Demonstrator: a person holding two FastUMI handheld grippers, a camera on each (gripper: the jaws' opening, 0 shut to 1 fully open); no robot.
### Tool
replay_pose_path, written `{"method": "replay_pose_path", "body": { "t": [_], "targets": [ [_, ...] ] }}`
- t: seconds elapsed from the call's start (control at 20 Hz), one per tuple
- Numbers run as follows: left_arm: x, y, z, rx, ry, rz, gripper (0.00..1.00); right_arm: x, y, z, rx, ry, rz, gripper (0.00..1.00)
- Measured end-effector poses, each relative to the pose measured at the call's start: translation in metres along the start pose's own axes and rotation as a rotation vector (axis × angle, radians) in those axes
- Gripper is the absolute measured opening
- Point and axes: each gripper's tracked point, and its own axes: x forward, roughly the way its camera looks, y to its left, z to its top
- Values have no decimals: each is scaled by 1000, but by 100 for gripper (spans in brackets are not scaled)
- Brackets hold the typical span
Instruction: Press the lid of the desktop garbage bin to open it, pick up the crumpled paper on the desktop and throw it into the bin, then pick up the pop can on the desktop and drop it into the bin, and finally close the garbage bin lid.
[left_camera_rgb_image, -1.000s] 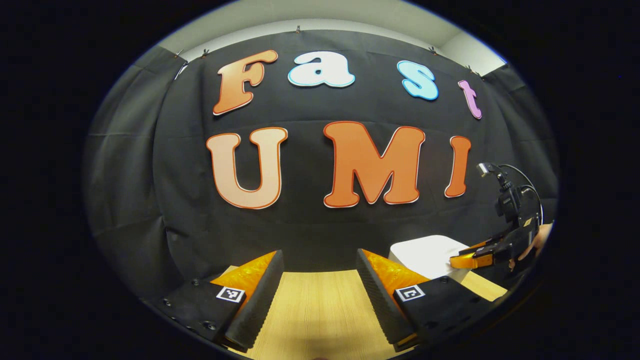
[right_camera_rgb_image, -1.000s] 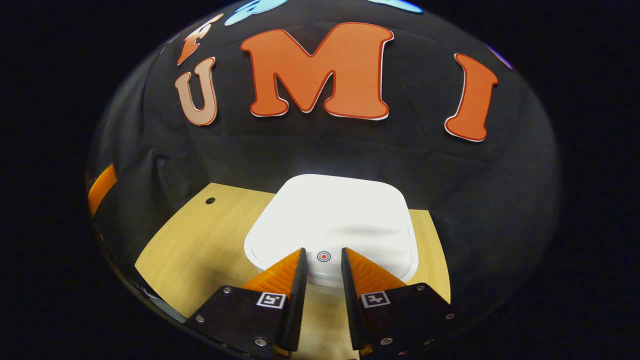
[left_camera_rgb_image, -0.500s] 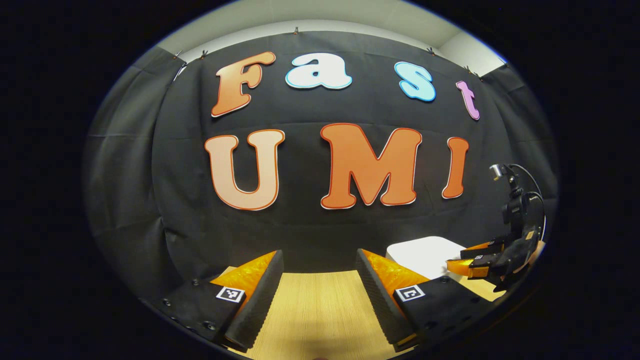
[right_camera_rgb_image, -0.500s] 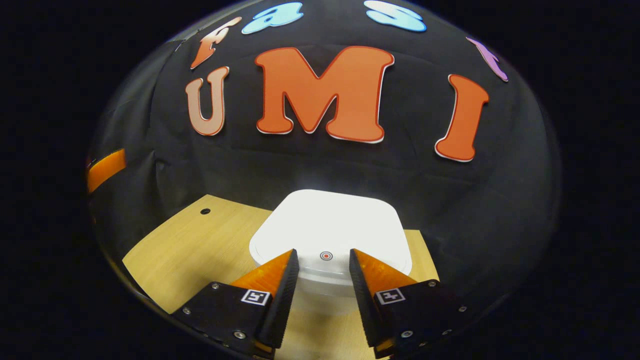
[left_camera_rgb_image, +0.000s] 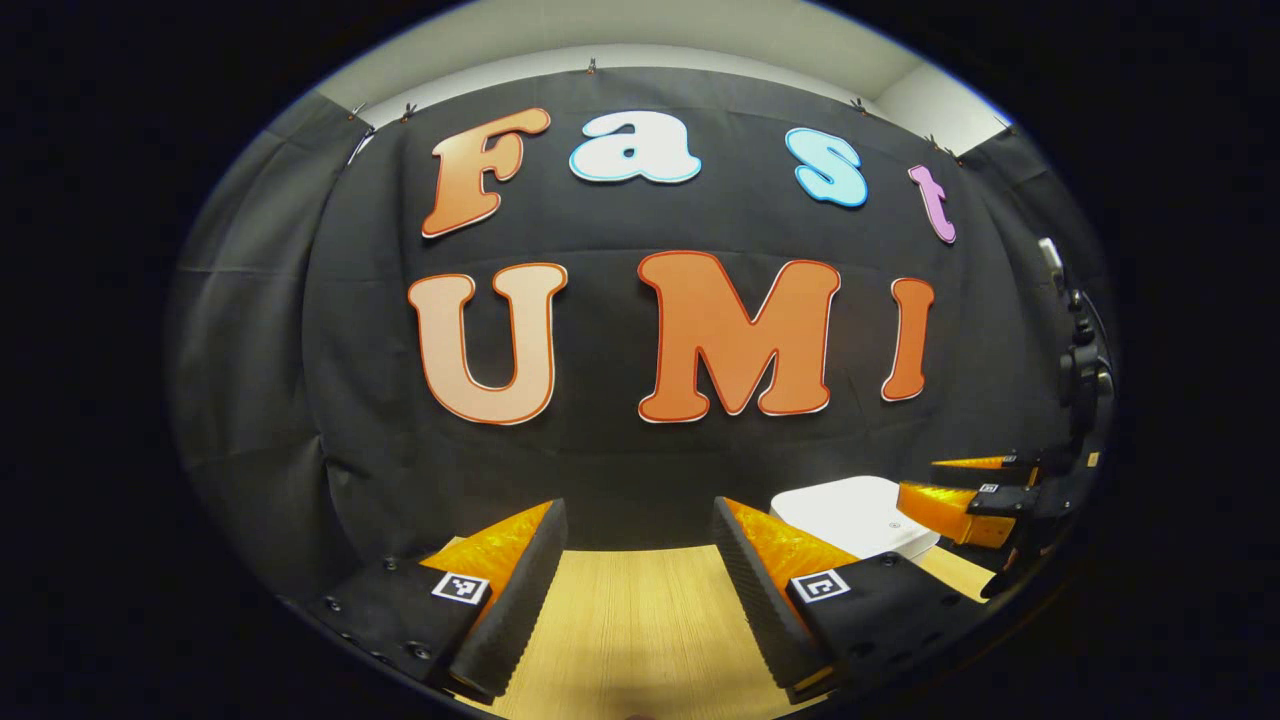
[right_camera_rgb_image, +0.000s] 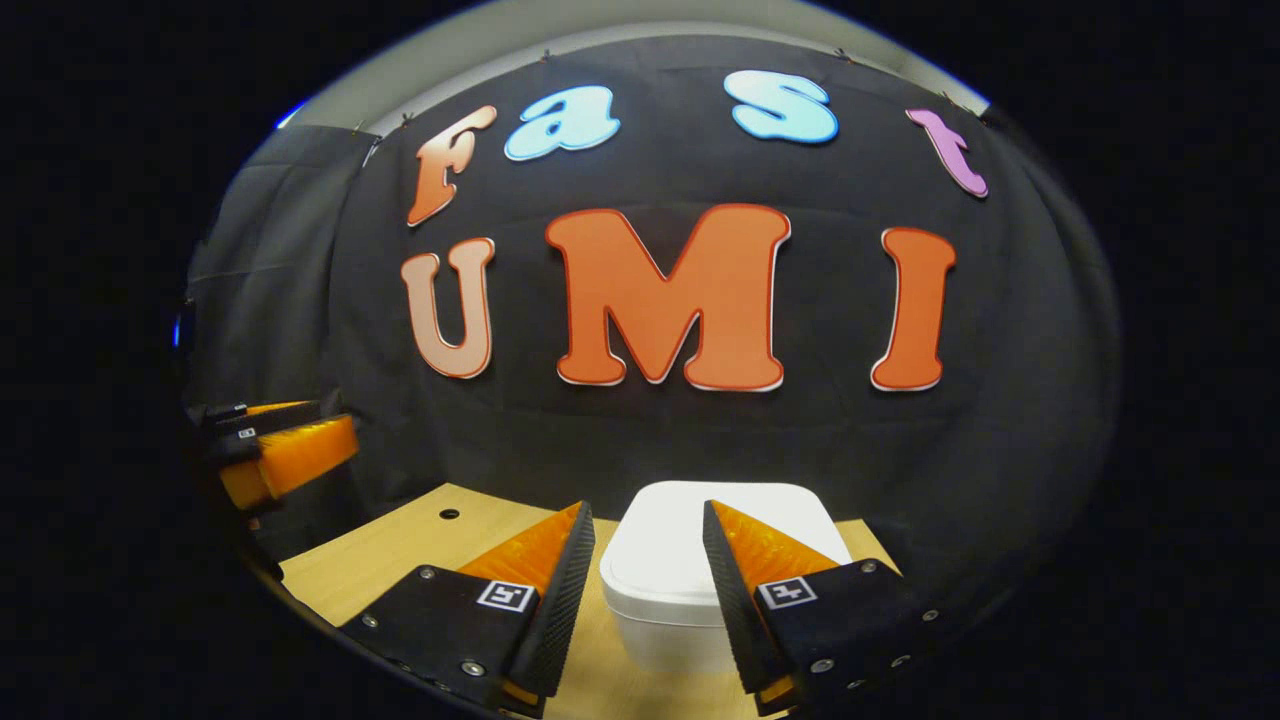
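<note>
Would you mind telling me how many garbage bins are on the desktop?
1. The white garbage bin, lid closed, stands on the wooden desktop just beyond the right hand-held gripper. Others may lie outside view.

No readable text; small square coded markers on tongs (left_camera_rgb_image: 640, 530), not legible.

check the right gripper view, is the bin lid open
No, the lid lies flat and closed on the white bin, framed by the right tool.
</note>
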Motion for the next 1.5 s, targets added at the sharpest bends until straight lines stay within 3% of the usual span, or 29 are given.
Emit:
{"method": "replay_pose_path", "body": {
  "t": [0.35,0.6,0.8,1.25,1.3,1.35,1.5],
  "targets": [
    [-4,-7,0,-21,-24,-9,94,-21,29,21,-37,-98,42,68],
    [-10,-14,7,13,-52,-1,94,-29,34,25,-54,-105,83,84],
    [-14,-22,11,44,-68,13,94,-31,31,29,-35,-110,98,92],
    [-26,-37,18,51,-89,77,94,-39,24,19,-61,-97,171,93],
    [-28,-37,17,46,-85,91,94,-40,23,18,-62,-98,181,99],
    [-29,-38,16,43,-78,105,94,-40,24,17,-62,-100,190,95],
    [-33,-39,14,40,-68,120,94,-42,19,16,-59,-96,190,95]
  ]
}}
